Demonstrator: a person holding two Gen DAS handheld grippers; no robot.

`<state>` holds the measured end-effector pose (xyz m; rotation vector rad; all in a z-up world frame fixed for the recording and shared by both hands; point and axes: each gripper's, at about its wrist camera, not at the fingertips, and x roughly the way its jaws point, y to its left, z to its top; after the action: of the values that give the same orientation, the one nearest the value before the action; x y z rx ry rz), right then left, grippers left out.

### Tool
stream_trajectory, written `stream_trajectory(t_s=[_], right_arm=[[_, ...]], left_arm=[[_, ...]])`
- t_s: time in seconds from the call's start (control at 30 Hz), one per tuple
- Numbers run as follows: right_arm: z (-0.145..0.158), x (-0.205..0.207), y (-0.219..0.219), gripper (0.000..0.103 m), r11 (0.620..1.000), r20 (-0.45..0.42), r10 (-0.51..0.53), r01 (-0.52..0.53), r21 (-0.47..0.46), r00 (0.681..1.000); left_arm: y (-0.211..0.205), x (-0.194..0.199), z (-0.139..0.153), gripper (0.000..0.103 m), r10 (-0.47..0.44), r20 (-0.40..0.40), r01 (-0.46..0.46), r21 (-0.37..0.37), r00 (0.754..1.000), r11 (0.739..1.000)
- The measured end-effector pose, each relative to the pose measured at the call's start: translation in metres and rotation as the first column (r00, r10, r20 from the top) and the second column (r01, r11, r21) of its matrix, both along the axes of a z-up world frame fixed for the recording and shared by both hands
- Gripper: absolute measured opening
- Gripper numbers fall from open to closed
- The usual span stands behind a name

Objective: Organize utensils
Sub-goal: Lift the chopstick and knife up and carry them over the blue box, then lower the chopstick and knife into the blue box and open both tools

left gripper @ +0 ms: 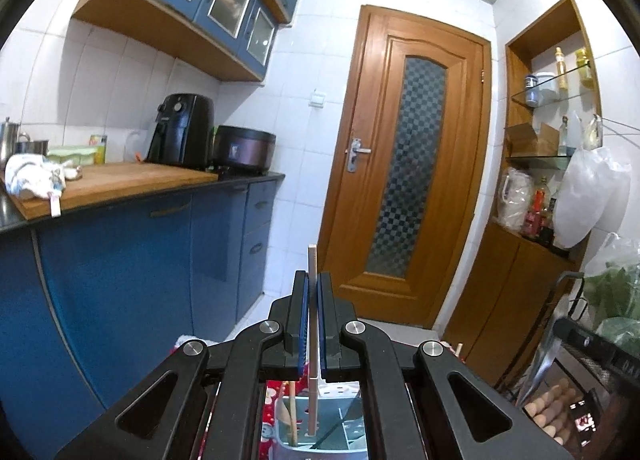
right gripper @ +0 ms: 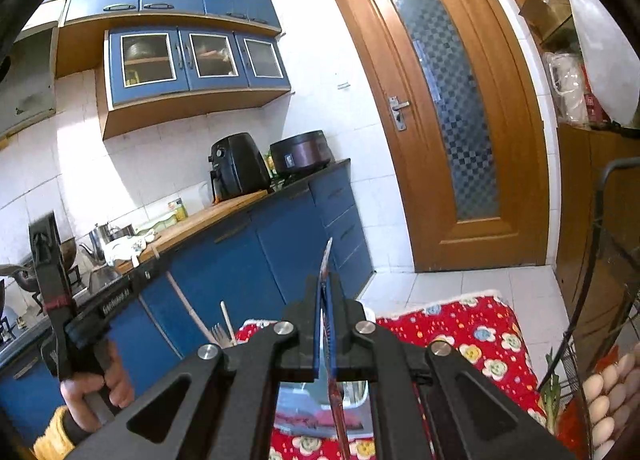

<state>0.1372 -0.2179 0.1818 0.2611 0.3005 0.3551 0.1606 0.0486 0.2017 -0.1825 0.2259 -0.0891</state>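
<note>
My left gripper is shut on a pale wooden chopstick, held upright, its lower end over a light blue-green utensil holder that has a wooden utensil in it. My right gripper is shut on a thin metal utensil, edge-on, with its lower part reddish; it hangs over a pale holder on a red flowered cloth. A fork and wooden sticks stand to the left. The left gripper also shows in the right wrist view, held by a hand.
Blue cabinets and a countertop with an air fryer and a cooker are on the left. A wooden door is ahead. A wire rack with eggs and greens is on the right.
</note>
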Motion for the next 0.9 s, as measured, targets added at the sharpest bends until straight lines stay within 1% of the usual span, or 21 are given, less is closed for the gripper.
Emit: stream_trajectory(t_s=[0.13, 0.3, 0.47, 0.7, 0.9], right_arm=[[0.008, 0.009, 0.006, 0.004, 1.000, 0.054, -0.017, 0.017, -0.005, 0.998], [0.010, 0.025, 0.024, 0.004, 0.998, 0.107, -0.033, 0.039, -0.051, 0.994], [-0.006, 0.039, 0.037, 0.004, 0.997, 0.092, -0.012, 0.019, -0.076, 0.996], [-0.039, 0.050, 0.046, 0.004, 0.994, 0.032, 0.016, -0.012, -0.106, 0.999], [-0.056, 0.052, 0.047, 0.005, 0.993, -0.016, 0.028, -0.030, -0.110, 0.999]], left_arm=[[-0.003, 0.009, -0.007, 0.004, 0.003, -0.007, -0.003, 0.015, 1.000, 1.000], [-0.006, 0.018, -0.018, 0.004, -0.002, -0.019, 0.002, 0.026, 1.000, 1.000], [-0.009, 0.026, -0.032, 0.004, -0.011, -0.040, 0.013, 0.029, 0.999, 1.000], [-0.012, 0.031, -0.048, 0.004, -0.028, -0.069, 0.030, 0.029, 0.997, 0.999], [-0.013, 0.034, -0.061, 0.004, -0.041, -0.113, 0.044, 0.023, 0.993, 0.999]])
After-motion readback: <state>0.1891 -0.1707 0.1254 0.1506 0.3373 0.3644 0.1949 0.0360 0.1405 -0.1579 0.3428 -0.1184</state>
